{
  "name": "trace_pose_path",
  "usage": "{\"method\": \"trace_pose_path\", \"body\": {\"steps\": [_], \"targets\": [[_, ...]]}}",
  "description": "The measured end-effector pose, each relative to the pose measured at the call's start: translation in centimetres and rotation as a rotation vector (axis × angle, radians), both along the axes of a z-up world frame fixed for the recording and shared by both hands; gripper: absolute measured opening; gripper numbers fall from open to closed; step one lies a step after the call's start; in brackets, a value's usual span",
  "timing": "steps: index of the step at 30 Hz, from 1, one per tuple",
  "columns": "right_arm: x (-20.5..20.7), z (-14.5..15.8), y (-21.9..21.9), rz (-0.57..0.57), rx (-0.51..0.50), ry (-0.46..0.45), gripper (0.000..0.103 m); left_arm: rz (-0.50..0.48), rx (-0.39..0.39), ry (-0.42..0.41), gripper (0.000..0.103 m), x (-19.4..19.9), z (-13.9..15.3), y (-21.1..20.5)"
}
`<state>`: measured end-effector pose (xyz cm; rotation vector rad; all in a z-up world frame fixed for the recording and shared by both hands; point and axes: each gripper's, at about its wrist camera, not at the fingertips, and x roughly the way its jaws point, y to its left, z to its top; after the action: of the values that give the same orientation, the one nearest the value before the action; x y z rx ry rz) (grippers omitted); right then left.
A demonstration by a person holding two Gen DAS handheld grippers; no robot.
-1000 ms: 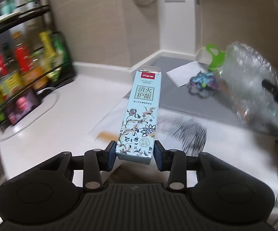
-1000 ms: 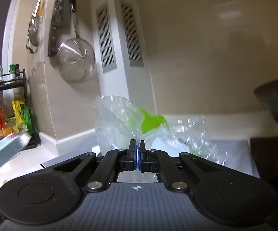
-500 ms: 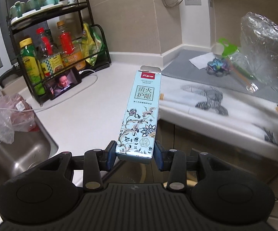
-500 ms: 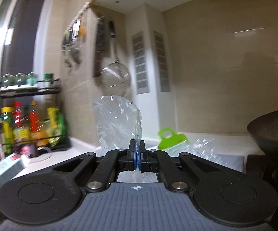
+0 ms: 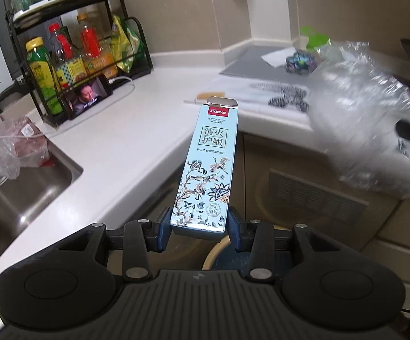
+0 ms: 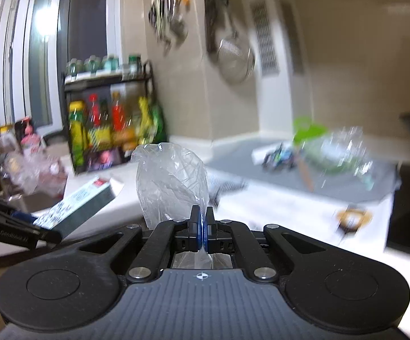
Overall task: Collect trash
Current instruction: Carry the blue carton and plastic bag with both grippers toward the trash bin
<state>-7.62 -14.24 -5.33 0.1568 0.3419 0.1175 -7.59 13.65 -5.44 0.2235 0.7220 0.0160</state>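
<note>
White kitchen desk (image 5: 137,147) is filling the background. Left gripper (image 5: 198,228) fingers are clamping a box (image 5: 207,167) past the desk's edge; right gripper (image 6: 202,226) fingers are pinching shut on a bag (image 6: 171,181), which could slip free.

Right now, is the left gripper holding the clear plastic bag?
No, the left gripper is clamped on the light blue floral carton, while the clear plastic bag is in the right gripper.
</note>
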Motion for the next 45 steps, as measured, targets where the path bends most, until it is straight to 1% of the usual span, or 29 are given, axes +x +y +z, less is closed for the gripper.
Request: {"method": "trace_pose_path", "body": {"steps": [3, 6, 10, 13, 16, 27, 45], "targets": [[-0.1, -1.5, 1.1, 0.018, 0.017, 0.072, 0.002, 0.002, -0.001, 0.031, 0.045, -0.3, -1.5, 0.0], [-0.4, -2.6, 2.5, 0.05, 0.008, 0.113, 0.002, 0.009, -0.007, 0.067, 0.045, -0.3, -2.9, 0.1], [-0.3, -3.8, 3.8, 0.083, -0.002, 0.159, 0.002, 0.018, -0.019, 0.102, 0.045, 0.0, -4.4, 0.4], [-0.1, -4.3, 4.6, 0.093, -0.03, 0.174, 0.002, 0.025, -0.023, 0.125, 0.045, 0.2, -5.4, 0.6], [0.3, -4.8, 4.8, 0.097, -0.032, 0.194, 0.002, 0.028, -0.027, 0.144, 0.045, 0.4, -6.2, 0.6], [1.2, -6.4, 5.2, 0.097, -0.033, 0.261, 0.002, 0.04, -0.033, 0.186, 0.045, 1.4, -7.5, 0.7], [2.1, -7.6, 5.4, 0.095, -0.018, 0.314, 0.002, 0.045, -0.021, 0.223, 0.045, 2.2, -8.8, 0.4]]}}
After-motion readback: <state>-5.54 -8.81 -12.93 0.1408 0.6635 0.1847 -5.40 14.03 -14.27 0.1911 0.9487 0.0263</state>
